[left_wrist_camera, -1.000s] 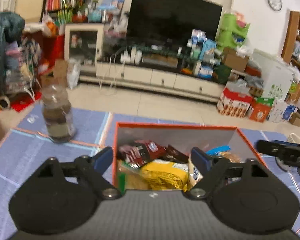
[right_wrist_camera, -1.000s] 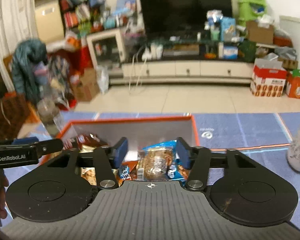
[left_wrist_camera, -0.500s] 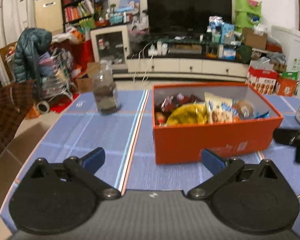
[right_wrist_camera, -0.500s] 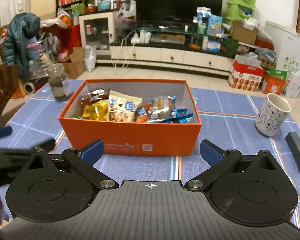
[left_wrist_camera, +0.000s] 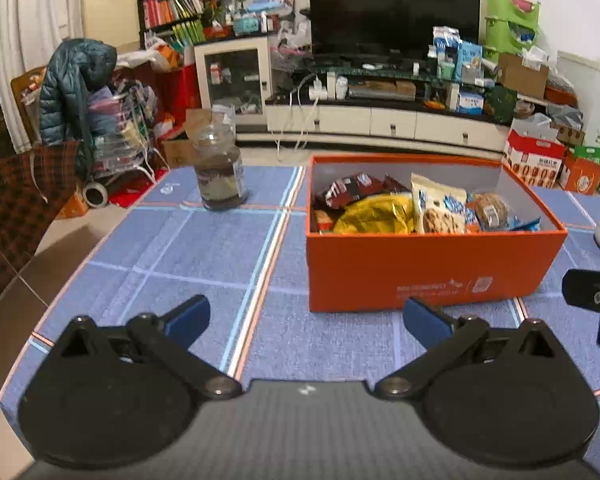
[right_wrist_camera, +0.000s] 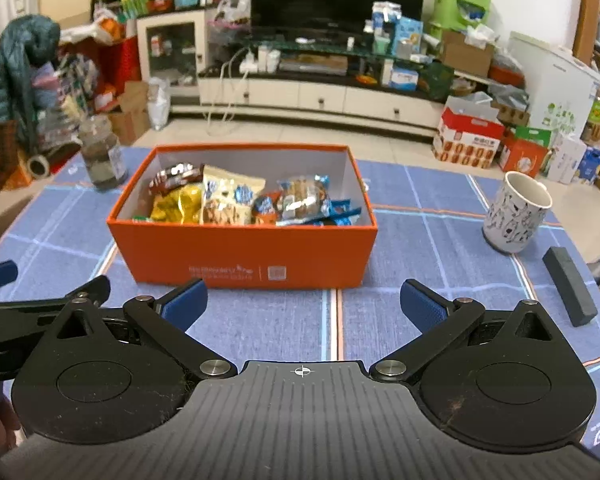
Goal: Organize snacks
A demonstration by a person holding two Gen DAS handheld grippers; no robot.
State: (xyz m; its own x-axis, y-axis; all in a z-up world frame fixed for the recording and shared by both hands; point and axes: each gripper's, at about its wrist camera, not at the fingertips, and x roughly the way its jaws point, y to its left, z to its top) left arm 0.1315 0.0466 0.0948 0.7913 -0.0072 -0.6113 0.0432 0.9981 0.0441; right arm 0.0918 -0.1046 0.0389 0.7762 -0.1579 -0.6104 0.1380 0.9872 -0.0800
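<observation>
An open orange box stands on the blue checked tablecloth and holds several snack packets: a yellow bag, a white cookie bag, a dark red wrapper and blue-wrapped biscuits. My left gripper hovers open over bare cloth, short of the box and to its left. My right gripper is open too, just in front of the box's near wall, nothing between its fingers. The left gripper's finger shows at the right wrist view's left edge.
A glass jar with dark contents stands left of the box. A patterned white mug and a dark flat bar lie to the right. The table's left edge drops to the floor; a cluttered TV cabinet stands behind.
Both grippers have pulled back out of the box to the near side of the table. Both opened wider; the right one let go of the biscuit packet, which now lies in the box.
</observation>
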